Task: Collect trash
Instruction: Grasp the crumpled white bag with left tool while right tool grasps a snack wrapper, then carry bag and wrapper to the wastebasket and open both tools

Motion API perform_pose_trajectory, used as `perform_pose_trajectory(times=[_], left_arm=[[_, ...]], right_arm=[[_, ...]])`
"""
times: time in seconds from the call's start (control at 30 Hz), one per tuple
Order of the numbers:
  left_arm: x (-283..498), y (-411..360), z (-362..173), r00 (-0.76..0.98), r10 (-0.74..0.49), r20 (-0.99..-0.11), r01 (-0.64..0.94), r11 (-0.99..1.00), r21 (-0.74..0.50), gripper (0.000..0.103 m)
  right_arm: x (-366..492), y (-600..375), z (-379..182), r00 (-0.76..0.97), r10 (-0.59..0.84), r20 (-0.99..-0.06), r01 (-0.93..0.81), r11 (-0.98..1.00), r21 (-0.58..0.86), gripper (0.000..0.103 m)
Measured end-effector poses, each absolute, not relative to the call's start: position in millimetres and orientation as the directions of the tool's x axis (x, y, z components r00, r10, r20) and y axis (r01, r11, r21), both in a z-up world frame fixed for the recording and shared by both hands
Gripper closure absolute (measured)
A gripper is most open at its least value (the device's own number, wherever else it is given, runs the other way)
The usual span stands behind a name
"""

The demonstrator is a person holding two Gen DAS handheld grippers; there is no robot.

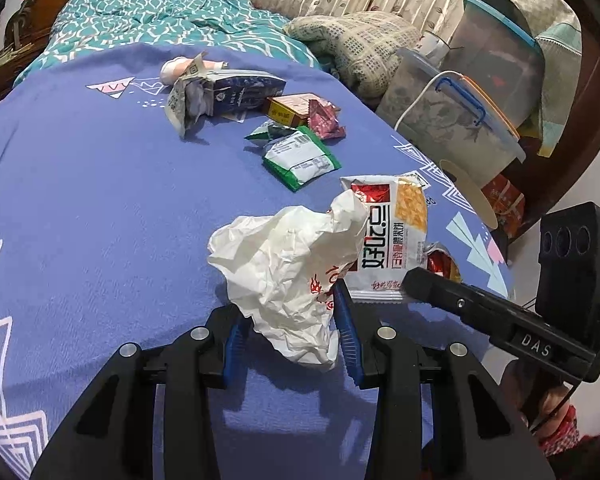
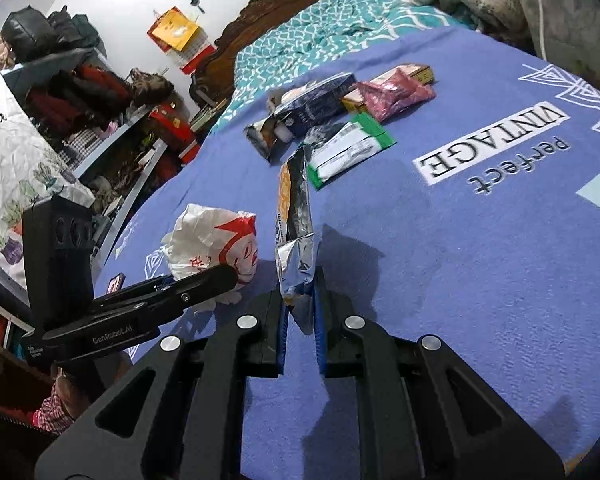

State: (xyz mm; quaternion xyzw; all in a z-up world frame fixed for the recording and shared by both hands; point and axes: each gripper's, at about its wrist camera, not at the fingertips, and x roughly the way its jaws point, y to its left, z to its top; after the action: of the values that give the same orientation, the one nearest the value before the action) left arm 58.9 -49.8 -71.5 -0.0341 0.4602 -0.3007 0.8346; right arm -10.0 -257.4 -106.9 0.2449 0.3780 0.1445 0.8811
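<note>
Over the blue bed cover (image 1: pixel 100 200), the left tool (image 1: pixel 292 320) pinches a crumpled white bag (image 1: pixel 284 268), the right tool (image 2: pixel 302 312) pinches a snack wrapper (image 2: pixel 296 240); several wrappers (image 1: pixel 300 156) remain uncollected.

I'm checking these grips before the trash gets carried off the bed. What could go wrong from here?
1. The right gripper pinches only the bottom end of the snack wrapper; the long slick foil may slip out when swung.
2. The left gripper holds the crumpled white bag by loose folds, which could pull free.
3. The grippers sit close together, so the bag and wrapper may snag each other.
</note>
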Motion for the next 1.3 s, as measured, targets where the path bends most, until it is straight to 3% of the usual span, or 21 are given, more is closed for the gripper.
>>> perform_pose_trajectory(times=[0.37,0.93,1.3], left_arm=[[70,-123,-58,0.323,-0.578,-0.749,0.581,0.746,-0.325,0.065],[109,-371,-50,0.041,-0.579,-0.814,0.785,0.523,-0.332,0.065],[126,-521,-69,0.006,-0.534,-0.845,0.824,0.482,-0.299,0.061]], right_arm=[[-33,-342,-109,0.769,0.328,-0.549,0.088,0.796,0.6,0.09],[-78,-532,-110,0.875,0.02,-0.484,0.35,0.665,0.66,0.09],[-54,-637,-131,0.816,-0.1,-0.569,0.513,0.579,0.633,0.087]])
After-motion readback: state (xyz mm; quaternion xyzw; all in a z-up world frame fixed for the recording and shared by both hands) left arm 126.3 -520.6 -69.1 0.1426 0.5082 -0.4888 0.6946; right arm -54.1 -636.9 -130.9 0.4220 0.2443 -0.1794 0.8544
